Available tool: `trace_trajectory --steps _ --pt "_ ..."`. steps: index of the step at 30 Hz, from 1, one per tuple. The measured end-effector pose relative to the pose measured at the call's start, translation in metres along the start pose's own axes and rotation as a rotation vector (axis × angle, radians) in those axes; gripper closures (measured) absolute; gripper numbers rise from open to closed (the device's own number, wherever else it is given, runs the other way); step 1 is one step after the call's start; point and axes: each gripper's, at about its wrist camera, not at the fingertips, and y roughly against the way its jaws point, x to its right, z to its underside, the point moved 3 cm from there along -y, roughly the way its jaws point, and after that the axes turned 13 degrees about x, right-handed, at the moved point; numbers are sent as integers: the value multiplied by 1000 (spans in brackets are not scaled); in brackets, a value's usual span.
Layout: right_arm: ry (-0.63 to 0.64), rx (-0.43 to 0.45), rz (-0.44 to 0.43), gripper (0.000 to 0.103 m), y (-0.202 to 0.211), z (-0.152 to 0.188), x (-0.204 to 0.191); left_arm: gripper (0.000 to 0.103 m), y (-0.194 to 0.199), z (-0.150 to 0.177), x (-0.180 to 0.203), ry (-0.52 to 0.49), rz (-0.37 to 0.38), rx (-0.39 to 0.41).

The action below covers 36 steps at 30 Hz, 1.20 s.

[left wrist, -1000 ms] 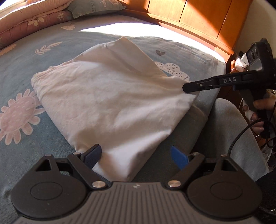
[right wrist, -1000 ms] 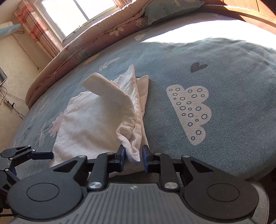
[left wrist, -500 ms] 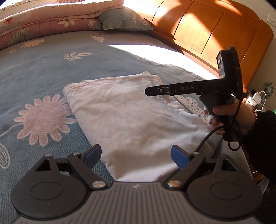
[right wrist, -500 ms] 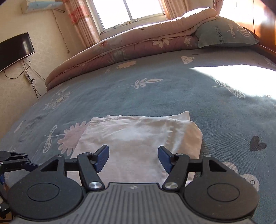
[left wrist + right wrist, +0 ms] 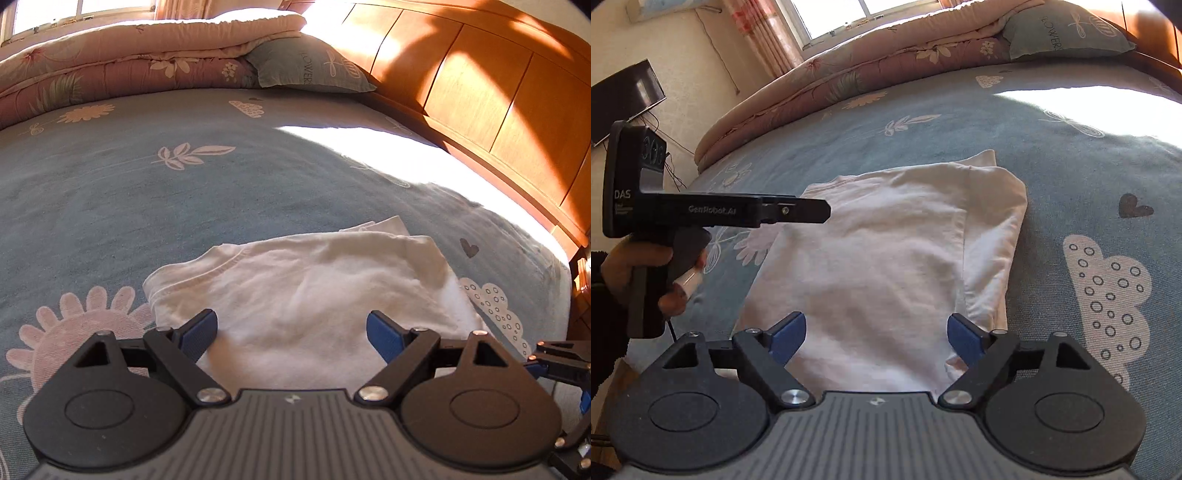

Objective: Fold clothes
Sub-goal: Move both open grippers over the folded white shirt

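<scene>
Let go of the white shirt [image 5: 886, 254] a moment ago, right gripper [image 5: 875, 334] tongs just now spreading wide, nothing pinched. Shirt corner dropped from the lifted fold, now flat. Folded into a neat block on the blue bedspread [image 5: 147, 192], near the front edge, beside the cloud print [image 5: 1108, 291] and partly over the pink flower print [image 5: 66, 332]. Neck band showing at the far left of the fold. Left gripper [image 5: 291, 334] swung round over the shirt, tongs spread wide too, holding nothing, blue pads [image 5: 199, 328] above the cloth. Held by a hand [image 5: 639, 273] at the left in the right wrist view. Rolled quilt [image 5: 129, 55] and pillow [image 5: 310, 66] far off by the wooden headboard [image 5: 498, 110].
</scene>
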Motion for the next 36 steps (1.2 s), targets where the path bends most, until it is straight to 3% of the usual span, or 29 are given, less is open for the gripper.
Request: trace_trajectory --steps 4,9,13,15,20,22,24,26,29,32,36 --pt "31 12 6 10 1 5 -8 16 -2 -11 -6 76 -11 6" --pt "74 47 34 9 14 -1 -17 15 9 -26 21 36 114 36" --pt "74 56 34 8 17 9 -9 17 -17 -9 19 11 42 -73" --pt "54 74 41 8 22 6 -8 17 -15 -14 21 31 43 -62" --pt "71 91 -37 5 35 -2 -21 16 -21 -40 55 51 210 -71" --pt "47 65 -26 5 29 3 -16 16 -34 -47 76 34 274 -91" --pt "46 39 1 5 29 7 -11 16 -49 -48 92 9 304 -116" --pt "43 56 -41 5 41 6 -12 16 -67 -43 107 -7 332 -145" --pt "14 57 -101 3 44 10 -12 16 -88 -39 120 -47 321 -135" --pt "8 49 32 8 31 17 5 16 -101 -46 123 -70 273 -125" --pt "-88 97 11 9 38 11 15 16 -86 -58 121 -54 290 -102"
